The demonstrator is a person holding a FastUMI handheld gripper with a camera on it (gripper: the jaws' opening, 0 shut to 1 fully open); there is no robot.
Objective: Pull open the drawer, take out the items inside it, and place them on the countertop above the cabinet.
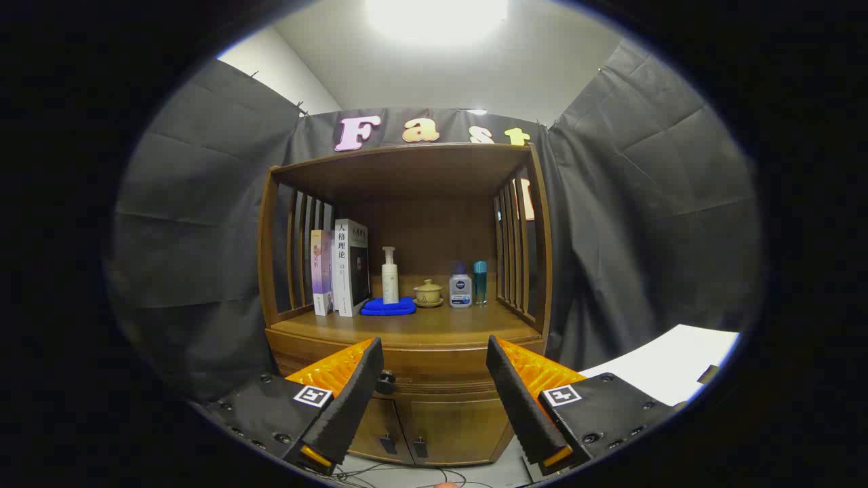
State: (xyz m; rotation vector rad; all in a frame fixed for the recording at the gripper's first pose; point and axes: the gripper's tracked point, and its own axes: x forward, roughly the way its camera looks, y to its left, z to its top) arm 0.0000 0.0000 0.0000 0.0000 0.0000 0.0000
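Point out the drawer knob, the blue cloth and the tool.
drawer knob (386, 382): gripper view, on the round dark knob beside the left finger.
blue cloth (388, 307): gripper view, middle of the folded cloth under the pump bottle.
tool (434, 362): gripper view, midway between its open fingertips.

One wooden cabinet (407, 339), two books (342, 268) at left, one pump bottle (390, 274), one blue cloth (388, 307), one lidded cup (428, 293), two small bottles (460, 288) at right, one drawer knob (386, 381), two lower doors (447, 430), one tongs (434, 373) with fingers apart
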